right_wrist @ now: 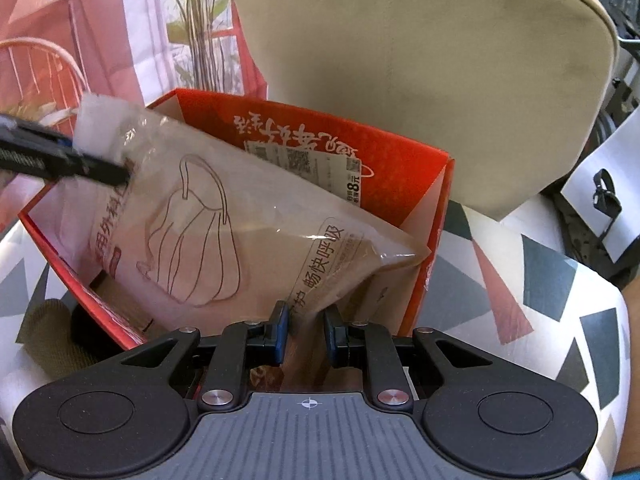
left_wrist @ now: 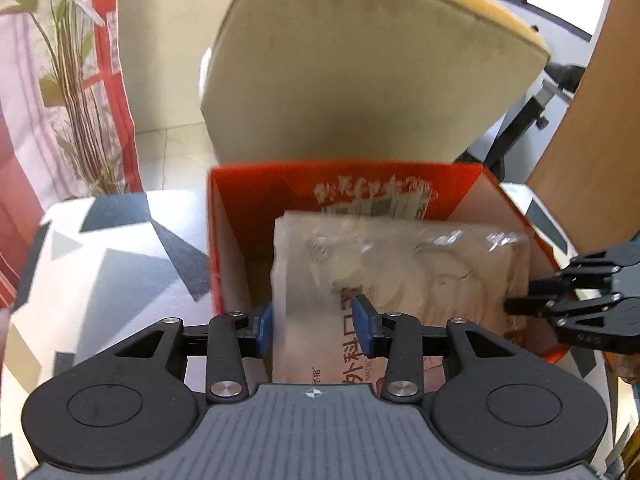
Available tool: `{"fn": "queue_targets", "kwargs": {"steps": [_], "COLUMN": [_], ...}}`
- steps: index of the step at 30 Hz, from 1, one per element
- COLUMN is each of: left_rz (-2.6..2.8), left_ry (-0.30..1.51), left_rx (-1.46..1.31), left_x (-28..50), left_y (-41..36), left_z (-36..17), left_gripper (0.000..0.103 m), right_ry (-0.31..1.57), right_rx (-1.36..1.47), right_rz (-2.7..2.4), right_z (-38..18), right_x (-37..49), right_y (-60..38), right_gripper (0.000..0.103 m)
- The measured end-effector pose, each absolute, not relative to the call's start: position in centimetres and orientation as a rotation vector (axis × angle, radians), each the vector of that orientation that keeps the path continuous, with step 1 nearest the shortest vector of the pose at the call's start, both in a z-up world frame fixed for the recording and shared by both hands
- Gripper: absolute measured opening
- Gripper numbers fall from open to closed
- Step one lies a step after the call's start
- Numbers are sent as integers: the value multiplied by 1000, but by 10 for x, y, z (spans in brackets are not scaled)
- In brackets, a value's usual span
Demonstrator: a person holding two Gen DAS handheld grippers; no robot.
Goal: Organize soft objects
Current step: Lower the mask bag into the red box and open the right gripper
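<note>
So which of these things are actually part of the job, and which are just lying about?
Part of the job:
- face mask pack, held at both ends
- red cardboard box
- left gripper
- right gripper

Lying about:
- beige chair
- patterned tablecloth
- plant
- olive cloth

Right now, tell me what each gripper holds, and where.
Both hold the clear plastic mask packet over the red cardboard box: left gripper at one end, right gripper at the other.
</note>
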State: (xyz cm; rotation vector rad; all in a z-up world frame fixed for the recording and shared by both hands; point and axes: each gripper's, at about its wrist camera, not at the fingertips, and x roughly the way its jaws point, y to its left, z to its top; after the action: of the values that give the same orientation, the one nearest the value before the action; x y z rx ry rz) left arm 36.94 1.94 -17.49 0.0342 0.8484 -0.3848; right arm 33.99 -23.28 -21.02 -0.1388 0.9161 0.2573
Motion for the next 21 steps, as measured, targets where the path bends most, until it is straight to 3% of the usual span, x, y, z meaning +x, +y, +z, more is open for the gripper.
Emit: {"fn": "queue_targets", "kwargs": {"steps": [7, 17, 21], "left_rz": [-389, -419, -404], "left_ry": [800, 843, 834], "left_rx": [-20, 1, 21], "left_x": [371, 374, 371], "left_y": [32, -6, -4], "left_z": [-154, -179, -180], "left_gripper": [41, 37, 37], "right_ry": [970, 1042, 1067], "right_rx": [-202, -253, -273], "right_rz": [282, 309, 278], "right_z": [-212, -218, -224], "right_x": [348, 365, 369], "right_y": [-224, -213, -204], "right_gripper": [13, 12, 17]}}
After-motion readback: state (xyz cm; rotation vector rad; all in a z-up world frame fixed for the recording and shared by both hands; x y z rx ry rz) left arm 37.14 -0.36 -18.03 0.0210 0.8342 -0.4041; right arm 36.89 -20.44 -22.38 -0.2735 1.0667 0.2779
